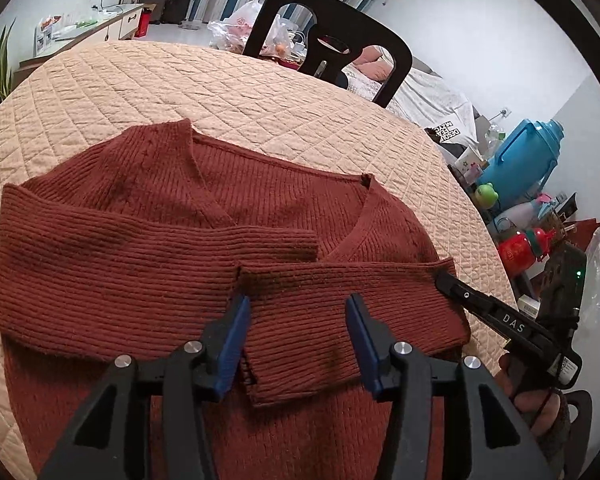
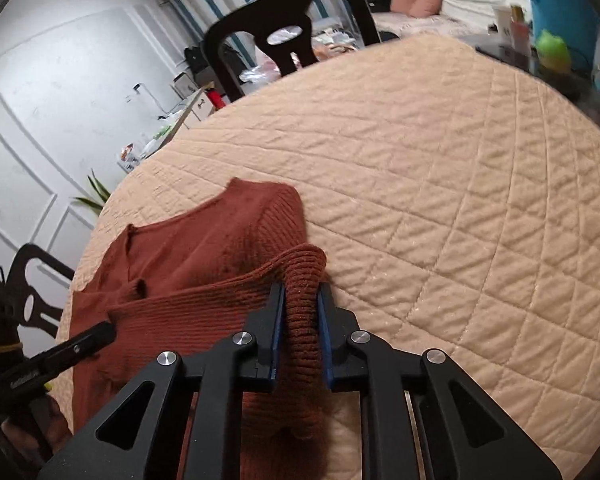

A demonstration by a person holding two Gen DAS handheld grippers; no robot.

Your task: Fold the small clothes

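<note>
A rust-red ribbed V-neck sweater [image 1: 172, 216] lies flat on the beige quilted table cover [image 1: 220, 88], with both sleeves folded across its chest. My left gripper [image 1: 300, 340] stands open over the cuff of the right-hand sleeve [image 1: 300, 320], and its blue pads [image 1: 236, 340] are apart on either side of the cloth. My right gripper [image 2: 302, 320] is shut on a raised fold of the sweater's edge [image 2: 304, 272] where that sleeve bends at the side. In the left wrist view its tip [image 1: 444, 280] meets that same edge. The left gripper [image 2: 100, 332] shows at the left of the right wrist view.
A black chair [image 1: 328, 40] stands at the table's far side. Past the right edge are a blue jug [image 1: 528, 160], a red bottle [image 1: 520, 252] and other small items. A plant [image 1: 0, 68] is at the far left. Bare quilt [image 2: 460, 200] stretches right of the sweater.
</note>
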